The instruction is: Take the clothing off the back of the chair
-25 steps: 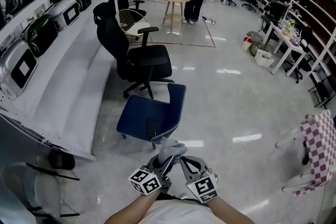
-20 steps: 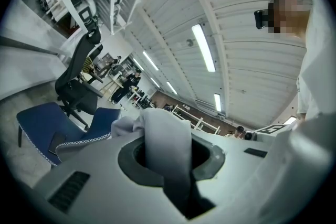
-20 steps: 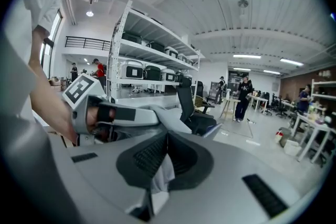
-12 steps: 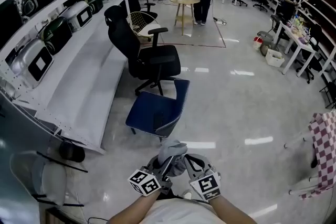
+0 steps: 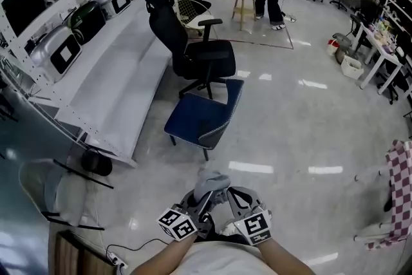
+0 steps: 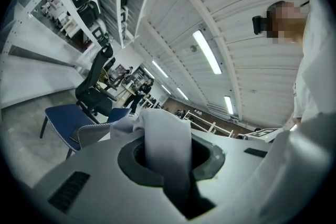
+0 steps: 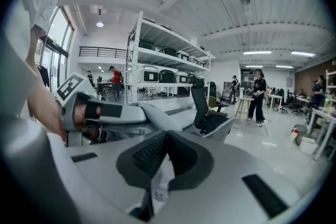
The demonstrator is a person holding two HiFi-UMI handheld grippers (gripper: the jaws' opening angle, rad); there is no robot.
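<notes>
Over open floor (image 5: pixel 302 119) (blue chair (image 5: pixel 205 118) well apart), left tool (image 5: pixel 206 200) and right tool (image 5: pixel 228 198) tight on clothing (image 5: pixel 208 180)

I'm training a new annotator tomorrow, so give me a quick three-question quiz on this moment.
1. True or false: the pale grey bunched garment hangs on the back of the blue padded chair.
2. Which grippers clamp the garment? A: left gripper only. B: right gripper only. C: both.
3. Fill in: beyond the blue chair stands a ___ swivel office chair.
Key: 1 false; 2 C; 3 black.
</notes>
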